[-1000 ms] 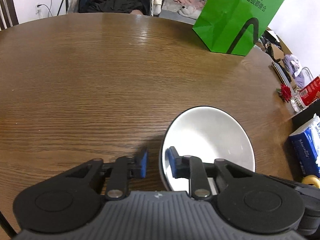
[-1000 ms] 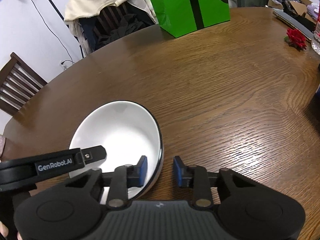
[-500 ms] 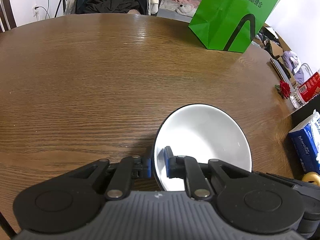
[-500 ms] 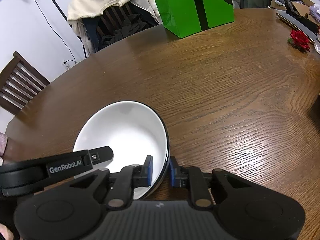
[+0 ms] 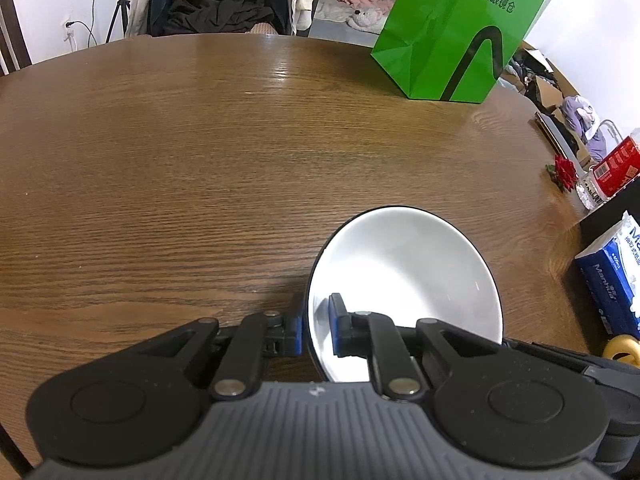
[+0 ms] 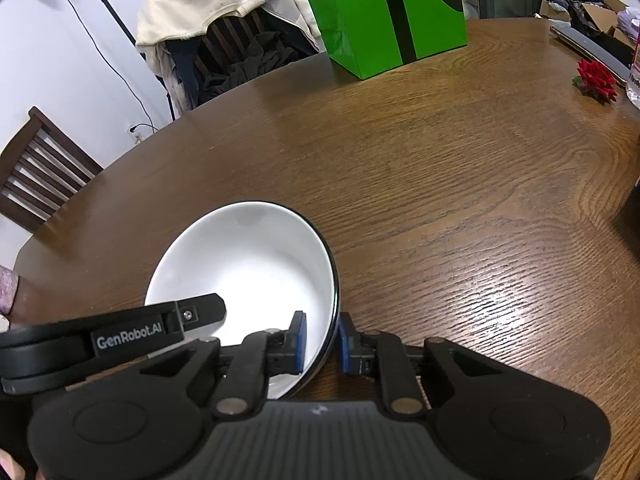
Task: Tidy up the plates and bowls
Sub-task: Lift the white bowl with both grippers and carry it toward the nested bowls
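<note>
A white bowl with a dark rim is near the front of the round wooden table. My left gripper is shut on the bowl's left rim, one pad inside and one outside. In the right wrist view the same bowl is gripped on its right rim by my right gripper, also shut with one pad on each side. The left gripper's finger shows reaching into the bowl there. The bowl looks raised a little off the table.
A green paper bag stands at the back of the table. A red flower, a red can and a blue tissue pack are at the right edge. Chairs with clothes stand behind the table.
Both grippers closed onto the bowl's rim from open. The bowl then rose slightly with both grippers holding it.
</note>
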The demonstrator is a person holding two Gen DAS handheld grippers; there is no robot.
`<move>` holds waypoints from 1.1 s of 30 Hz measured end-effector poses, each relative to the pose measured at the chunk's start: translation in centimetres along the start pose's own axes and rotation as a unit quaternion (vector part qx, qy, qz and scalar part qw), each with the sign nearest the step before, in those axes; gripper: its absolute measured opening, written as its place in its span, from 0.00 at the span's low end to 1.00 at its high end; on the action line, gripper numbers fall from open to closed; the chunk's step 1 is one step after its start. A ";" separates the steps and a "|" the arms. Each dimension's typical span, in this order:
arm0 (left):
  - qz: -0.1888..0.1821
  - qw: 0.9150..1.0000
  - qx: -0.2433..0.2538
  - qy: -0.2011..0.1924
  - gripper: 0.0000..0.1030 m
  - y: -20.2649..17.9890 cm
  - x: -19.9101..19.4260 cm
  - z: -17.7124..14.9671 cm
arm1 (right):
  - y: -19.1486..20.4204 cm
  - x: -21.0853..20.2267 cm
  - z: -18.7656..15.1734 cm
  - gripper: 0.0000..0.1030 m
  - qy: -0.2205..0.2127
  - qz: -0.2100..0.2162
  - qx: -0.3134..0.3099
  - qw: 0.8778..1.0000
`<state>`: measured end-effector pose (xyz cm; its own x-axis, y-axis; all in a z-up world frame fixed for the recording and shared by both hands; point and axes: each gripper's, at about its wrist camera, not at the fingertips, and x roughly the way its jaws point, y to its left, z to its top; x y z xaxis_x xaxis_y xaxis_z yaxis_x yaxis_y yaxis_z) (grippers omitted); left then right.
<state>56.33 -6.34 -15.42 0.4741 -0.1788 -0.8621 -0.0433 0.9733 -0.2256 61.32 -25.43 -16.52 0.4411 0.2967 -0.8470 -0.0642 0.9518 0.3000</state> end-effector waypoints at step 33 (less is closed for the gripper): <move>0.006 1.000 0.003 -0.024 0.12 1.1 -8.3 -2.8 | 3.6 -6.4 -2.3 0.13 -0.014 0.016 -0.007 1.000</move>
<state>49.82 -4.15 -9.77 0.5151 -0.1603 -0.8420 -0.0443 0.9761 -0.2129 56.17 -23.71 -11.05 0.4634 0.3244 -0.8247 -0.0903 0.9430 0.3202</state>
